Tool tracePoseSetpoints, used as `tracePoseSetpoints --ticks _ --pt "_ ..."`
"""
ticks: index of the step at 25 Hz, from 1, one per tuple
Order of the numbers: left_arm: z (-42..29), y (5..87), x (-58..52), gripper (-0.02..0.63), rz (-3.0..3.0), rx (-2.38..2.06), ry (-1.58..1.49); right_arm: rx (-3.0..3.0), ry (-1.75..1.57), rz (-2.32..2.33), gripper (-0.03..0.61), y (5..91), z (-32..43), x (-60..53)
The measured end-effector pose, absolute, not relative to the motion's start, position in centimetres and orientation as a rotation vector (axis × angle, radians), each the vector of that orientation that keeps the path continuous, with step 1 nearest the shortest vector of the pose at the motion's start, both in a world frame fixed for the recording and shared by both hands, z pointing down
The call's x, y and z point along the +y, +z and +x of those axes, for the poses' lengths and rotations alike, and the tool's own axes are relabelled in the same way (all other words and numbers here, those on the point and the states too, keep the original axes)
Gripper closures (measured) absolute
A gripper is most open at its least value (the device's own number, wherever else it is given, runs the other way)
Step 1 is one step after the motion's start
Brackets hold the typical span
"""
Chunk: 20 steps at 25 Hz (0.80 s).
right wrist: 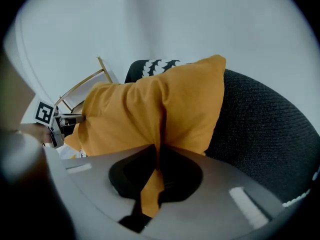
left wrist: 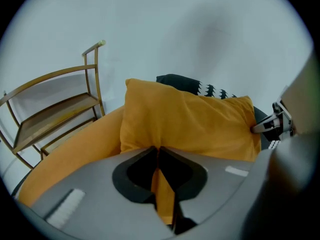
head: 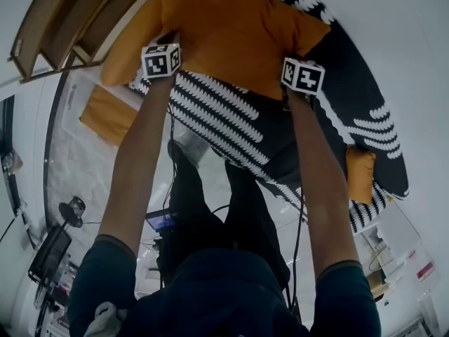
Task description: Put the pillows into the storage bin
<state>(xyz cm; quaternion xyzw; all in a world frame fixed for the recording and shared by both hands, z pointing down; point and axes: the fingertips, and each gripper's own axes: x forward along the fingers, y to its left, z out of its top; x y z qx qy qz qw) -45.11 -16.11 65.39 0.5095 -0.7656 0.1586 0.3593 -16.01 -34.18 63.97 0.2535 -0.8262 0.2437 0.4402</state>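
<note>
Presently I have both hand-held grippers, left point(left wrist: 158, 151) and right point(right wrist: 157, 148), pinched shut on the hem of the orange pillow point(head: 231, 27), lifted over what may be the black patterned storage bin point(head: 351, 83). Risk: thin fabric slipping from one pinch, swinging the pillow aside.

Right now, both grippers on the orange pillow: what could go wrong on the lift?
1. The left gripper and right gripper each pinch only a thin fold of the pillow cover; it may slip out or sag.
2. A second pillow lies close beside it on the left and may get dragged along.
3. The shelf stands near on the left; a swing could catch it.
</note>
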Motion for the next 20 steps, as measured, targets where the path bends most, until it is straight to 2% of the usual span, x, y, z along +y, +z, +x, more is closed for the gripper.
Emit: tracePoseSetpoints --ticks 12,20 --pt "-44.0 59.7 -12.7 0.603 1.372 -2.052 0.308 -2.114 0.673 0.710 0.560 58.8 -14.6 -31.0" --pt "-46.9 55.5 -6.6 0.604 1.324 -2.137 0.248 -2.151 0.694 0.678 0.560 55.6 -18.0 -26.1"
